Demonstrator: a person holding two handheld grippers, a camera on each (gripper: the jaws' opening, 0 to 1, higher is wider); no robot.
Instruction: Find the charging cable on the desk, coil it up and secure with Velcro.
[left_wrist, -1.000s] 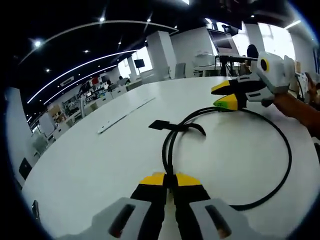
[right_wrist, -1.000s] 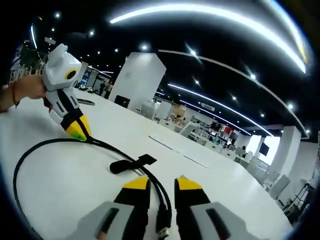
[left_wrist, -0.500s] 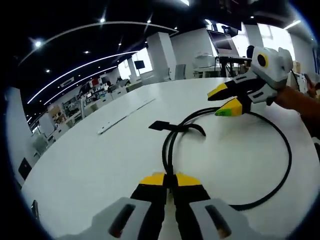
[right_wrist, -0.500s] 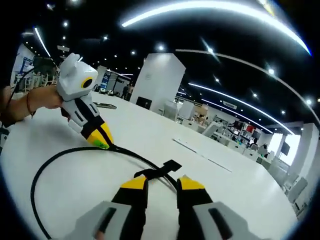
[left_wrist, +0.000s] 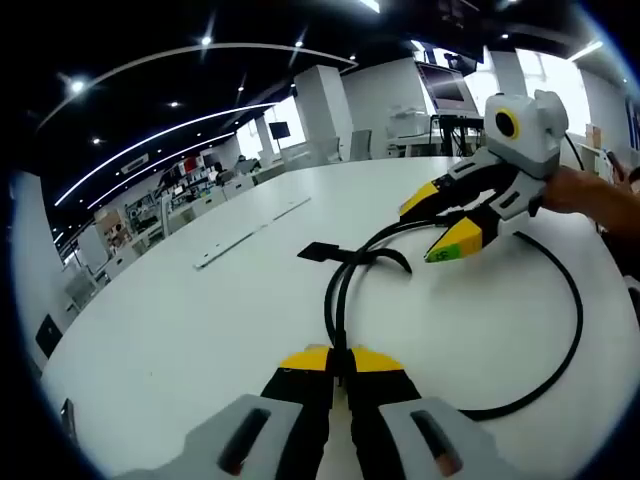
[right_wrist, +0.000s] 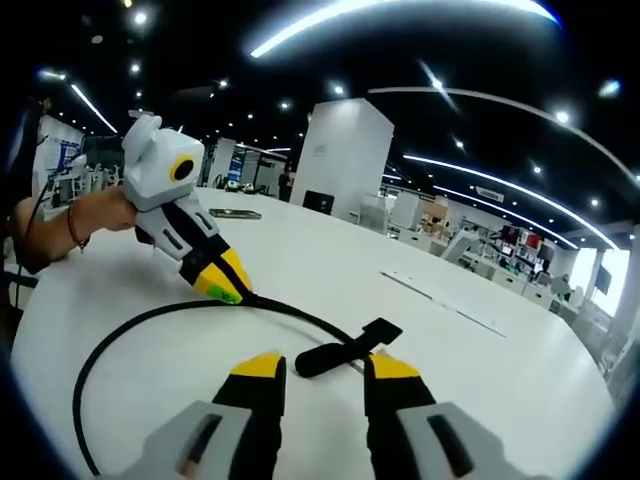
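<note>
Black rubber-sheathed charging cable (left_wrist: 345, 290) is lying on the smooth, glossy white round bench (left_wrist: 180, 320), its doubled strands running side by side and then spreading into one wide open loop that is resting flat on the surface. Near the bend of the doubled strands, a flat black Velcro strap (left_wrist: 322, 250) with a squared tab end is sticking out sideways from the cable and lying on the bench. In the left gripper view, the left claw (left_wrist: 331, 360), grey-bodied with black arms and yellow tips, is pinching the two parallel strands, its jaws standing almost together around them. In that same view the right claw (left_wrist: 440, 222) is hovering over the far part of the loop with its yellow-tipped jaws parted; one tip is carrying a small green patch, and nothing is gripped between them. In the right gripper view, the right claw (right_wrist: 318, 366) is showing its jaws apart and empty, with the rounded end of the Velcro strap (right_wrist: 345, 350) lying on the bench beyond the gap between them. The left claw (right_wrist: 225, 282) is appearing there with its tips closed on the cable (right_wrist: 150, 315) where the loop begins. No writing can be read on anything.
</note>
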